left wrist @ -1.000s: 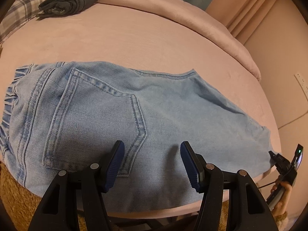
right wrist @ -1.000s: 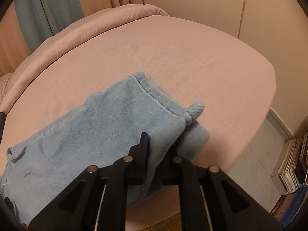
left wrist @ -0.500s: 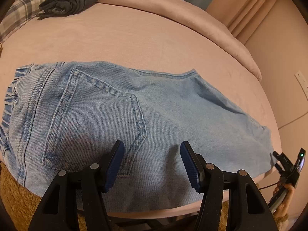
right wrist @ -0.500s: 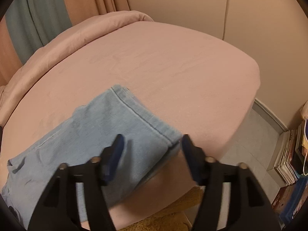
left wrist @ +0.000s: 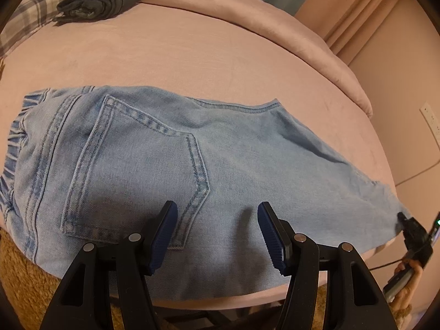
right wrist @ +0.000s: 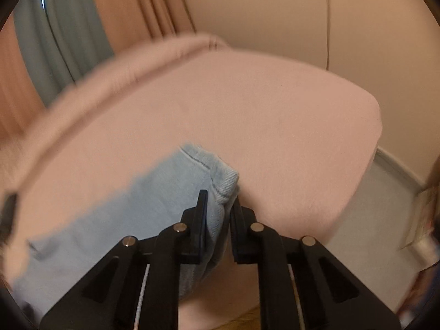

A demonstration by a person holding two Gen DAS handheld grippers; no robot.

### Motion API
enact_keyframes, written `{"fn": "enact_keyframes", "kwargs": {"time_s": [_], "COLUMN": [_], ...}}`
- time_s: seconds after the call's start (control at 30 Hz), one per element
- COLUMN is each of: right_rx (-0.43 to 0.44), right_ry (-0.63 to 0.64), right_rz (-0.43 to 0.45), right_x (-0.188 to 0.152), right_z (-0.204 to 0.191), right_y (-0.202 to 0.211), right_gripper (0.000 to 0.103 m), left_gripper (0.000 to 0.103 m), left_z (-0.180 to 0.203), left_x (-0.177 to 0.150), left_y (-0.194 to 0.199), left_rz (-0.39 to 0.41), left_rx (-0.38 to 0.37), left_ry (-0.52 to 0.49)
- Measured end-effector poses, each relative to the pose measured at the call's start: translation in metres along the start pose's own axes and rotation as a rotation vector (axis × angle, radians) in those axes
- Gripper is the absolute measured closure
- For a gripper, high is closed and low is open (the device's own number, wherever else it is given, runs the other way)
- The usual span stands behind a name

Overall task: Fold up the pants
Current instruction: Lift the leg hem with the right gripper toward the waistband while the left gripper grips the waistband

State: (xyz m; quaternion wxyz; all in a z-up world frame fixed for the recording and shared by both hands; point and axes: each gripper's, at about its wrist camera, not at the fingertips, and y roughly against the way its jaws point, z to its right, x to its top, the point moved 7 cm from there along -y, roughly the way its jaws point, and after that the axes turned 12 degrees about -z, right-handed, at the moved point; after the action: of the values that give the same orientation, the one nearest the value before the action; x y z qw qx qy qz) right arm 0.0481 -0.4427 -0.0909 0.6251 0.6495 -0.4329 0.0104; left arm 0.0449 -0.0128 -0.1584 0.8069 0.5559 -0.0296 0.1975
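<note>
Left wrist | jeans (left wrist: 170, 165) flat, pocket up | left gripper (left wrist: 217, 233) wide | right gripper (right wrist: 218, 211) pinching hem

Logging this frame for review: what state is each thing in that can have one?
Jeans: spread flat on the bed, back pocket up, not yet folded.
Leg hem: bunched, pinched in the right tool.
Left tool: open, over the jeans.
Right tool: shut on the hem.
Dark garment: folded, far corner.

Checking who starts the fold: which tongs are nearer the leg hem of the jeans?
Right. The right tongs are clamped on the leg hem itself. The left tongs hang open over the back pocket, toward the waistband end.
</note>
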Motion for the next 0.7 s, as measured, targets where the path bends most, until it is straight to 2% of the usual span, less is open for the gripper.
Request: {"fn": "enact_keyframes", "kwargs": {"time_s": [0.07, 0.13, 0.23, 0.3, 0.37, 0.43, 0.5, 0.53, 0.57, 0.6, 0.63, 0.7], "right_rx": [0.009, -0.04, -0.139, -0.151, -0.148, -0.199, -0.232, -0.237, -0.237, -0.23, -0.221, -0.192], "right_ry": [0.004, 0.032, 0.055, 0.033, 0.021, 0.042, 0.049, 0.053, 0.061, 0.076, 0.1, 0.191], "right_rz": [0.029, 0.028, -0.059, -0.132, -0.118, -0.133, -0.139, -0.131, -0.115, -0.09, -0.068, -0.022], "right_x": [0.002, -0.001, -0.014, -0.026, -0.027, -0.023, -0.018, -0.015, -0.012, -0.011, -0.009, -0.01], "right_z": [-0.002, -0.005, 0.0, 0.014, 0.017, 0.014, 0.011, 0.007, 0.0, -0.004, -0.014, -0.044], "right_y": [0.012, 0.008, -0.023, -0.046, -0.044, -0.036, -0.026, -0.017, -0.006, 0.003, 0.011, 0.031], "right_gripper": [0.091, 0.091, 0.09, 0.089, 0.086, 0.076, 0.073, 0.064, 0.059, 0.048, 0.041, 0.039], "left_gripper": [0.042, 0.042, 0.042, 0.042, 0.042, 0.042, 0.042, 0.042, 0.042, 0.042, 0.042, 0.042], "left_z": [0.0, -0.001, 0.0, -0.001, -0.007, -0.011, -0.016, -0.019, -0.024, -0.029, -0.036, -0.05], "left_x": [0.0, 0.001, 0.001, 0.001, 0.0, 0.001, 0.003, 0.004, 0.006, 0.007, 0.009, 0.011], "left_y": [0.0, 0.0, -0.001, 0.001, 0.006, 0.016, 0.031, 0.04, 0.05, 0.057, 0.064, 0.079], "left_rz": [-0.002, -0.001, 0.0, -0.005, -0.011, -0.003, 0.026, 0.046, 0.069, 0.083, 0.095, 0.124], "left_rx": [-0.001, 0.0, 0.001, -0.005, -0.008, -0.018, -0.042, -0.054, -0.06, -0.058, -0.052, -0.04], "left_ry": [0.0, -0.003, -0.011, -0.012, -0.006, 0.013, 0.03, 0.034, 0.042, 0.051, 0.064, 0.1]}}
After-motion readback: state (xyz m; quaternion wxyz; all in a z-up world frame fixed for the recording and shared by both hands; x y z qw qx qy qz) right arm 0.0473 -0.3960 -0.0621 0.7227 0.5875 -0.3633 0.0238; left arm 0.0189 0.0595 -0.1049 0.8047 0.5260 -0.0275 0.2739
